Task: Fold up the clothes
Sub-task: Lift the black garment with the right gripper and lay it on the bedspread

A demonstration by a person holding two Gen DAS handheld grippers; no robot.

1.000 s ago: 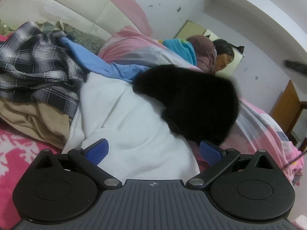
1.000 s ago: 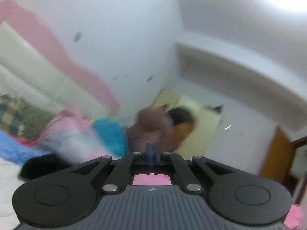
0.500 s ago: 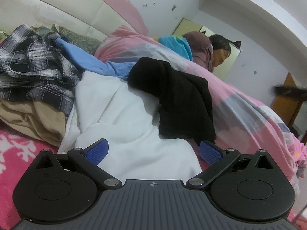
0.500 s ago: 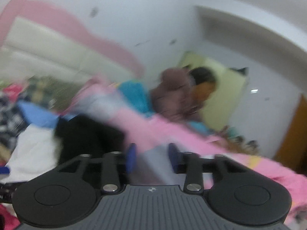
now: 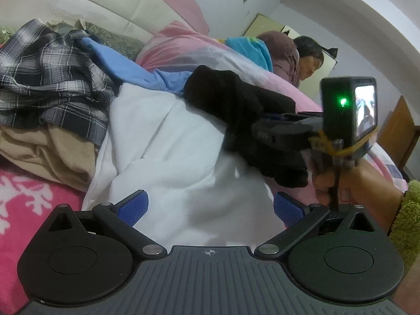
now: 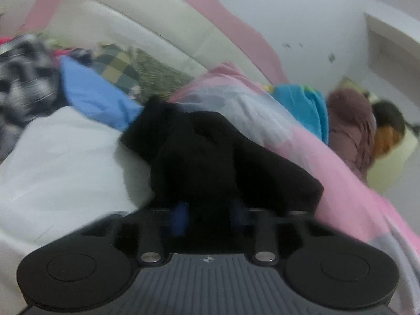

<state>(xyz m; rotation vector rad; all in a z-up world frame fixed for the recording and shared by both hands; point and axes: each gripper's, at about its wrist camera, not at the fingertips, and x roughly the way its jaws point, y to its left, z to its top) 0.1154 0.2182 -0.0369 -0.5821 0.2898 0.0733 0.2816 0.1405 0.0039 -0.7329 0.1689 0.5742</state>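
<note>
Your right claw (image 6: 207,215) is closing around the black garment (image 6: 210,157) lying on the white cloth (image 5: 162,141), while your left claw (image 5: 210,207) hangs spread just before that cloth

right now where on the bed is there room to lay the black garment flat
The freest patch is the white cloth, bordered by the plaid shirt and beige garment on its left and the black garment on its right. The right gripper is closing with black cloth between its jaws. The clothes pile at left is crowded.
</note>
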